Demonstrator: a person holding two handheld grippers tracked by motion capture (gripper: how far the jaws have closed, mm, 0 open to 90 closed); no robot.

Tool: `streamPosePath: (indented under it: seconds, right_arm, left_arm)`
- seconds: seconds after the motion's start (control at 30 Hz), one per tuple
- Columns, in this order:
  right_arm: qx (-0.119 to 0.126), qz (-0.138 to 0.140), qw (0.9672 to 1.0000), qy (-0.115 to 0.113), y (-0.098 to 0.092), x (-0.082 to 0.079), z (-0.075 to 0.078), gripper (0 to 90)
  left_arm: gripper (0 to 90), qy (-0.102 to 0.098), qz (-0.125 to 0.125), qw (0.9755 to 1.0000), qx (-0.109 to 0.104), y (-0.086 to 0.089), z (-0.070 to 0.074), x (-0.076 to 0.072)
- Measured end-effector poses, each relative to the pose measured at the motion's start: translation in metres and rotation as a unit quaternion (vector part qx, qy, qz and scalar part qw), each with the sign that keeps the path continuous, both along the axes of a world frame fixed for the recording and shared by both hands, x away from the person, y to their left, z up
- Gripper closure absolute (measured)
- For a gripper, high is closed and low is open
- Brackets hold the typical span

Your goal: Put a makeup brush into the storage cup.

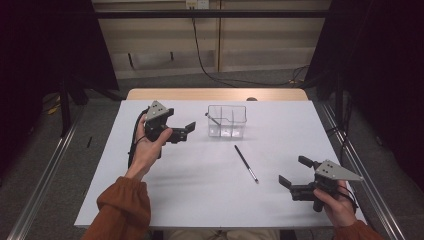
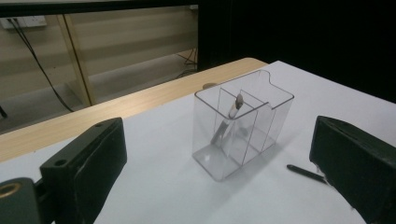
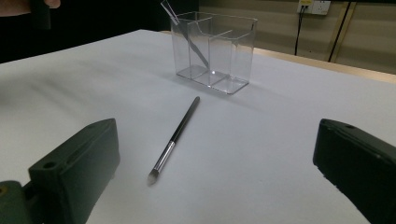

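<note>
Near the table's left edge, toward the far side, the left gripper (image 1: 186,131) is held up in a hand (image 1: 147,150), jaws spread wide w/ nothing between them, touching nothing; it points right, at the clear organizer (image 1: 227,121). Right gripper (image 1: 295,172) sits near the front right corner of the white table (image 1: 200,200), also wide open & empty, jaws aimed left toward the middle.

Black brush (image 1: 246,163) lies flat on the table between centre and right gripper, apart from both grippers. Slim black handle, silver ferrule, small pale tip; tip end points toward the front edge, handle end toward the organizer. Right gripper view: brush (image 3: 174,136) lies lengthways ahead of the open jaws, tip nearest the camera.

Organizer stands upright near the middle of the far edge, well apart from the brush. Transparent, split into compartments by clear dividers. Left gripper view: organizer (image 2: 243,122) has a second brush (image 2: 229,122) leaning inside one compartment, bristle end up, poking just above the rim. Handle end of the black brush (image 2: 306,171) is seen beside the right-hand jaw
</note>
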State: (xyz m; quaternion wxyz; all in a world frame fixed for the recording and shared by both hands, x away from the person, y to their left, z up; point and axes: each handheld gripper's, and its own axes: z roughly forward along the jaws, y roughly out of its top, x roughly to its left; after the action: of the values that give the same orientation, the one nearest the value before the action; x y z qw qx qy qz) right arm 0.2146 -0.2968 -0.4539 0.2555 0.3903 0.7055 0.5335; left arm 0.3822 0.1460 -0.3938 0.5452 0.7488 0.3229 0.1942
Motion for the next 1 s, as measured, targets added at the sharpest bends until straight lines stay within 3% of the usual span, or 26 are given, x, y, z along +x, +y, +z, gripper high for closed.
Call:
streamPosePath:
  seconds: [0.13, 0.33, 0.4, 0.63, 0.73, 0.83, 0.9, 1.0]
  right_arm:
    - [-0.001, 0.001, 1.0000, 0.000, 0.000, 0.000, 0.000, 0.0]
    - [0.000, -0.001, 1.0000, 0.001, 0.000, 0.000, 0.000, 0.0]
    - [0.000, 0.000, 1.0000, 0.000, 0.000, 0.000, 0.000, 0.0]
    - [-0.001, 0.001, 1.0000, 0.000, 0.001, 0.000, 0.000, 0.0]
    - [-0.001, 0.000, 1.0000, 0.000, 0.000, 0.000, 0.000, 0.0]
    - [-0.001, -0.001, 1.0000, 0.001, 0.000, 0.000, 0.000, 0.0]
    - [-0.001, 0.000, 1.0000, 0.001, 0.001, 0.000, 0.000, 0.0]
    - [-0.001, 0.000, 1.0000, 0.001, 0.001, 0.000, 0.000, 0.0]
  left_arm:
    - [4.0, 0.004, -0.004, 1.0000, -0.007, 0.006, -0.001, -0.008]
    - [3.7, 0.003, 0.010, 0.9999, -0.008, 0.020, 0.000, -0.020]
    - [4.3, -0.012, 0.014, 0.9998, -0.002, 0.025, 0.001, -0.025]
    - [4.0, -0.011, 0.025, 0.9996, -0.002, 0.039, -0.001, -0.038]
    - [3.9, -0.009, 0.024, 0.9996, -0.012, 0.044, -0.001, -0.047]
    - [3.8, -0.011, 0.026, 0.9995, -0.010, 0.048, -0.003, -0.054]
    - [5.1, -0.027, 0.034, 0.9990, -0.002, 0.051, -0.007, -0.061]
    - [5.2, -0.024, 0.035, 0.9991, -0.005, 0.054, -0.012, -0.066]
